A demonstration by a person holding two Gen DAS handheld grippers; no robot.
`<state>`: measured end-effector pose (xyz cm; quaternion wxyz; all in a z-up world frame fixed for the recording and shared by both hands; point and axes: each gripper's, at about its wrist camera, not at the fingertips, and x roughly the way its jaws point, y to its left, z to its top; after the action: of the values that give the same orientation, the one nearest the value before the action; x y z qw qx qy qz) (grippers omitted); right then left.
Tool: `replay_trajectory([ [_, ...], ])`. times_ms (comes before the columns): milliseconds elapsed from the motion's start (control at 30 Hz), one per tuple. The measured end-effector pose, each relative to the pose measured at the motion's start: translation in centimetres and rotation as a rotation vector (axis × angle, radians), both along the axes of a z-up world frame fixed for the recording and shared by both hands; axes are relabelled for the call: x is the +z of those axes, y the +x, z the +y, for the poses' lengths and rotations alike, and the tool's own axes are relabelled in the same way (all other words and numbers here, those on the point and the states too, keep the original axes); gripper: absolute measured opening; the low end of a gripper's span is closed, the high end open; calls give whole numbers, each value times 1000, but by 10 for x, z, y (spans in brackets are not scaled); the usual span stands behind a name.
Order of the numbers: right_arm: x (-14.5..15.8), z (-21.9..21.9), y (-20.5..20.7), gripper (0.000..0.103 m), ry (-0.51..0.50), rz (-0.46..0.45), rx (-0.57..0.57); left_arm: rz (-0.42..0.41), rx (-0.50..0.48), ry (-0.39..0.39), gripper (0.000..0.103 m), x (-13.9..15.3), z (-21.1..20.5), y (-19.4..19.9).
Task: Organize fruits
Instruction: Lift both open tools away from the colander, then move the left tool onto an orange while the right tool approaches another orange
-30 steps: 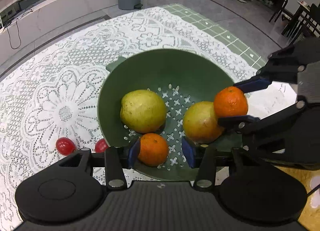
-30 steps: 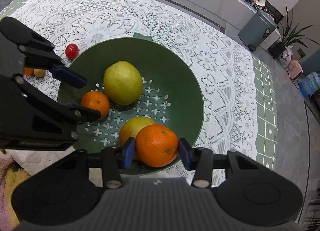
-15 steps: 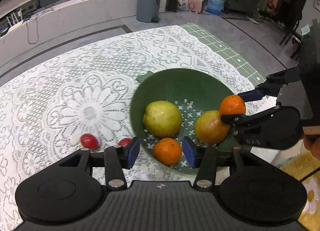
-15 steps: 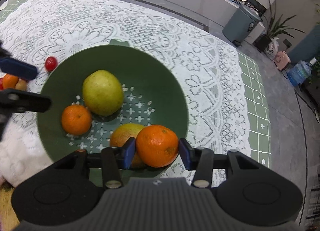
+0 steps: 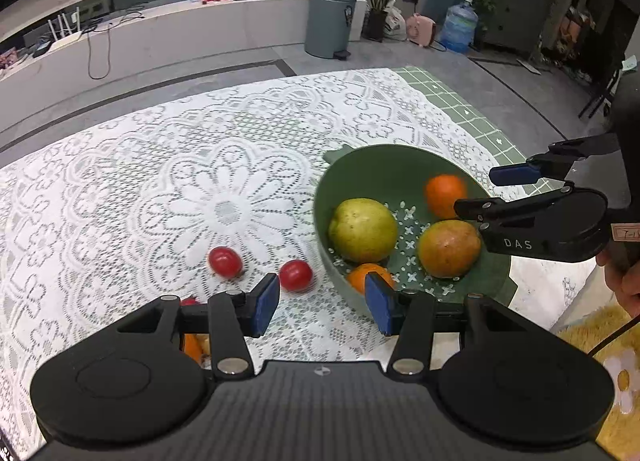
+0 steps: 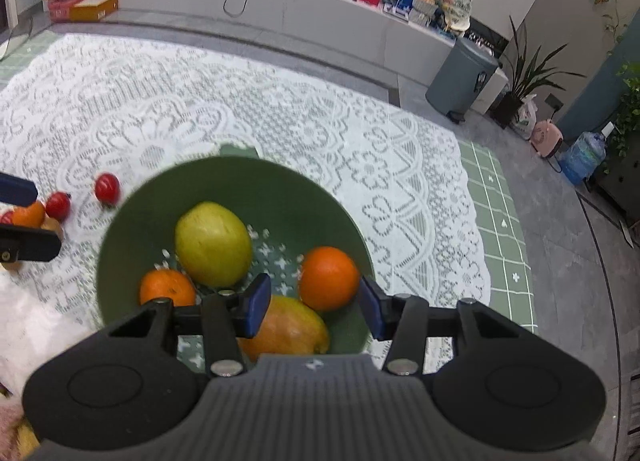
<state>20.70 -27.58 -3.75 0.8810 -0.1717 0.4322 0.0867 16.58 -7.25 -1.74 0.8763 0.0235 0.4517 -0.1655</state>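
Note:
A green colander bowl [image 5: 400, 165] [image 6: 260, 189] holds a yellow-green pear [image 5: 362, 230] [image 6: 213, 249], a reddish-yellow fruit [image 5: 448, 247] [image 6: 288, 327] and two oranges [image 5: 445, 190] [image 5: 366, 275]. My right gripper [image 6: 314, 309] [image 5: 486, 191] hangs over the bowl's near side. Its jaws are opening, and the far orange [image 6: 329, 278] lies loose in the bowl below them, clear of both pads. My left gripper [image 5: 322, 303] is open and empty above the cloth by the bowl's left rim. Two red tomatoes [image 5: 225, 261] [image 5: 296, 275] lie on the cloth.
A white lace tablecloth [image 5: 200, 181] covers the table, with a green chequered edge [image 5: 472, 113] at the far right. More small fruit [image 5: 192, 345] lies under my left gripper. A person's hand [image 5: 624, 281] holds the right gripper. A grey bin [image 5: 330, 21] stands on the floor beyond.
The right gripper has let go of its orange, which now rests in the bowl. The left gripper has pulled back and to the left, away from the bowl.

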Motion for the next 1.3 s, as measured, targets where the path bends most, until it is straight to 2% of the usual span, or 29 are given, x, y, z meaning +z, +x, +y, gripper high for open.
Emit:
replay_trajectory([
  [200,15,18,-22,58,89,-61,9,-21,39,-22,59,7,20,-14],
  [400,19,45,-57,64,205,-117,54,-34,82,-61,60,9,44,-32],
  [733,-2,79,-90,64,337,-78,54,-69,158,-78,61,16,82,-66],
  [967,-20,103,-105,65,336,-30,107,-53,210,-129,61,13,107,-82],
  [1167,-30,123,-113,65,301,-25,172,-17,272,-117,61,2,122,-92],
  [1300,-36,132,-114,65,280,-26,196,41,320,-128,61,-9,130,-96],
])
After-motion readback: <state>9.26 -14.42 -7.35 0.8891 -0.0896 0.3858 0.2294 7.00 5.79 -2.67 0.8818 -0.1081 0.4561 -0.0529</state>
